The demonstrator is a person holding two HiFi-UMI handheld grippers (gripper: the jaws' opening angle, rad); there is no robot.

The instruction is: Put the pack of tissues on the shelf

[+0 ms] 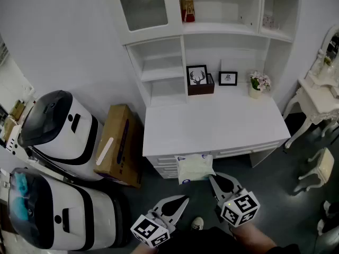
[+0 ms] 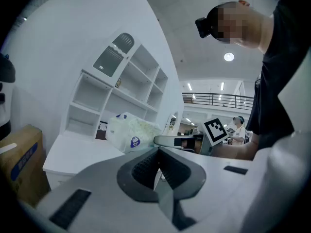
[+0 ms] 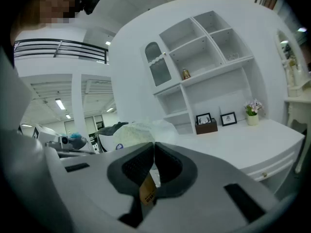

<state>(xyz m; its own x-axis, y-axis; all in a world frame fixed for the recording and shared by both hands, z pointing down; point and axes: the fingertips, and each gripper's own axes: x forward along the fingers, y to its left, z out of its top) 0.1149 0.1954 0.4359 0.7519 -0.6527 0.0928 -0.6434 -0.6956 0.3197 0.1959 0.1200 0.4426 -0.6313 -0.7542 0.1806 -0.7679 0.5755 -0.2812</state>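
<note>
So, pack of tissues (image 1: 195, 168): off the ground at the near edge of the white desk (image 1: 222, 121), in front of its drawers, not on the shelf (image 1: 225, 28).
Right gripper (image 1: 211, 179): jaws closed together on the near right edge of the pack's wrapper; a tan tag (image 3: 147, 192) shows between them.
Left gripper (image 1: 185, 198): jaws closed with nothing between them, near and left of the pack, not touching it.
Shelf: far side of the desk, a small red-topped box (image 1: 187, 9) on it.
Cardboard box (image 1: 118, 145): on the floor, left of the desk.
</note>
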